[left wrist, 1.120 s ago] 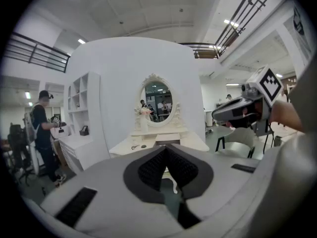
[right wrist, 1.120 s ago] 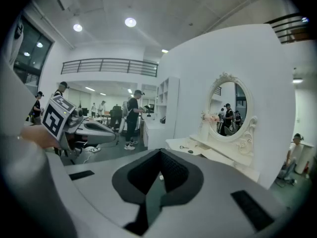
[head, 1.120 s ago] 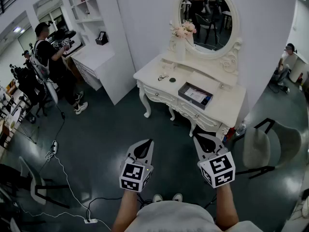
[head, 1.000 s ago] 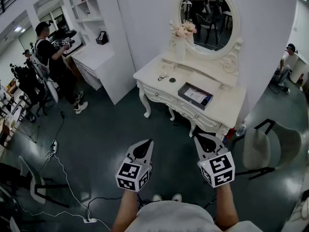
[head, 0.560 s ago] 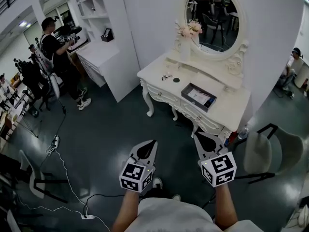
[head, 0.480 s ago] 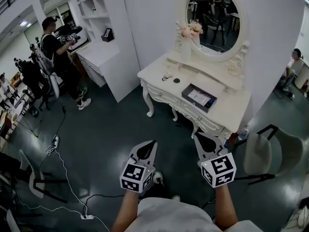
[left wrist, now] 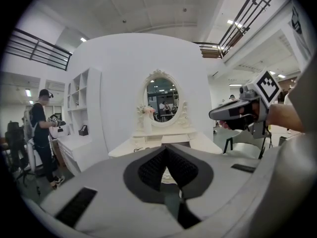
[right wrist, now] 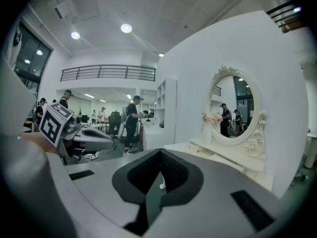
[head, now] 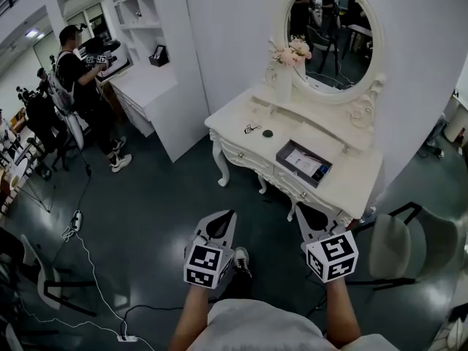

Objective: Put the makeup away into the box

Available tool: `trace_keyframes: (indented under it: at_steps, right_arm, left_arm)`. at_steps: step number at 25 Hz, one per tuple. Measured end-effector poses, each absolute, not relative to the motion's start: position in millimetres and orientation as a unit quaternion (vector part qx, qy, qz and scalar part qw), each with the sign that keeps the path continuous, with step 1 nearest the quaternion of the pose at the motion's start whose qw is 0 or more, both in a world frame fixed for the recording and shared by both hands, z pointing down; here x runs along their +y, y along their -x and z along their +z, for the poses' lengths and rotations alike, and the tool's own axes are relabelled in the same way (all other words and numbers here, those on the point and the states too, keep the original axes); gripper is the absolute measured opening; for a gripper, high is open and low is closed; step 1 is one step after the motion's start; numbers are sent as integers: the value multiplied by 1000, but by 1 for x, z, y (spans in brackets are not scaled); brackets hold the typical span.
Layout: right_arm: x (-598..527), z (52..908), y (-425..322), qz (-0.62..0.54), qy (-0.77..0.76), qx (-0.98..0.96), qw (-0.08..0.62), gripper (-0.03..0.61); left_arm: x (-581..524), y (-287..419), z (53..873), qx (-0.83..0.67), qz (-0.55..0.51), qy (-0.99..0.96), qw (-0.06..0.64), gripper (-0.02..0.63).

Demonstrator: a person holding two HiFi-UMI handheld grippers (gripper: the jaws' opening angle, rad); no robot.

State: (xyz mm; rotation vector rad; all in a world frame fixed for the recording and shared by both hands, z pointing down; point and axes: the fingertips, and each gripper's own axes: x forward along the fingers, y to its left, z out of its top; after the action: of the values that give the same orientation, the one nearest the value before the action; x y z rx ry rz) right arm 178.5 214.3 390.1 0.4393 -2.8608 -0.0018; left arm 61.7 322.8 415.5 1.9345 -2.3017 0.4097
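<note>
- Dressing table: cream-white, carved trim.
- Mirror: cream-white scrolled frame.
- Box: dark grey, white sheet inside.
- Flowers: pink, in white vase.
- Floor: glossy dark grey-green.
- Left gripper, right gripper: pale grey, black pads, and white cubes with black square markers.
- Person, far left: black clothing.

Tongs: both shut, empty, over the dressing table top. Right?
No. The left tongs and right tongs are shut and empty, but they hang over the dark floor, short of the dressing table; the head view shows it.
</note>
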Motion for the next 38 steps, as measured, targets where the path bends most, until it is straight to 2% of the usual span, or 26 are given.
trace_keyframes:
  at_steps: [21, 38]
  right_arm:
    - [62, 408, 25, 27, -171, -973, 155, 2]
    - [-16, 445, 89, 74, -194, -959, 194, 2]
  left_arm:
    - [152, 150, 444, -727, 162, -661, 86, 9]
    - [39, 236, 494, -691, 214, -680, 121, 28]
